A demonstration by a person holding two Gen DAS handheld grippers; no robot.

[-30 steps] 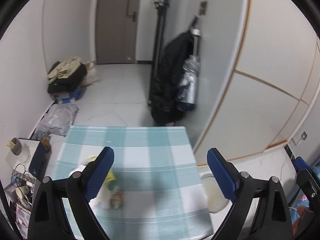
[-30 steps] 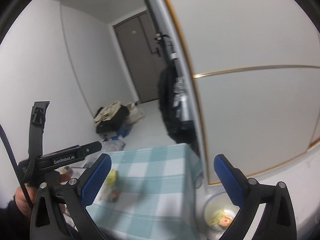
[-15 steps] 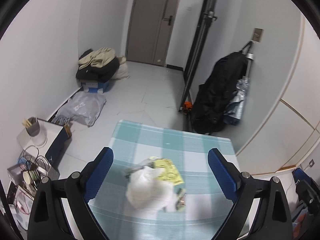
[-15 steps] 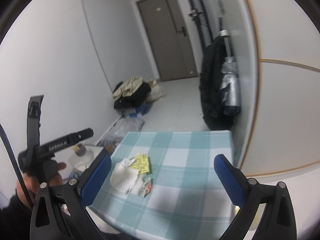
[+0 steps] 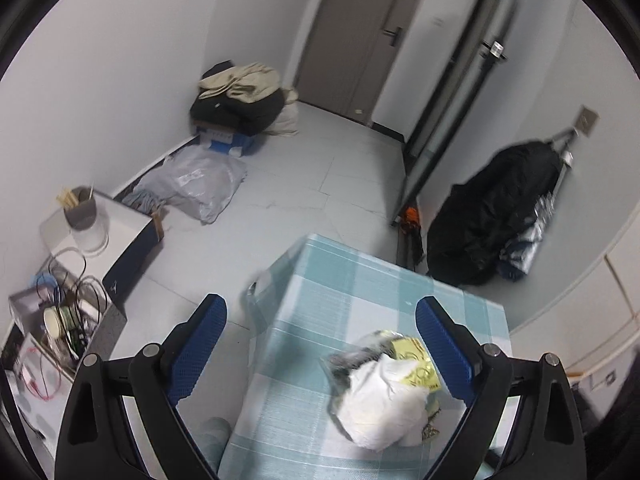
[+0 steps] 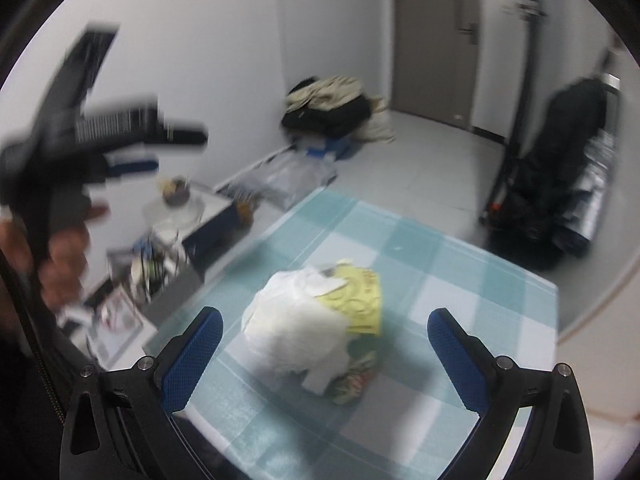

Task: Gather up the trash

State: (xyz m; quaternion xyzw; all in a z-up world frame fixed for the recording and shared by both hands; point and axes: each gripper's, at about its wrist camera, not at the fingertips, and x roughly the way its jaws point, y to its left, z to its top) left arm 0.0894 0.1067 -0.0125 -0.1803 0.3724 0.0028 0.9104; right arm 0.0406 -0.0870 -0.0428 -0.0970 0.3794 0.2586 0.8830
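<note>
Trash sits heaped on the checked tablecloth: a crumpled white paper wad largest, a yellow wrapper touching its far side, a small patterned wrapper at its near edge. The pile lies straight ahead between the wide-open right gripper, which seems nearer, though blur hampers judging. The left gripper, also wide and empty, has it off toward its right finger. No bin shows.
</note>
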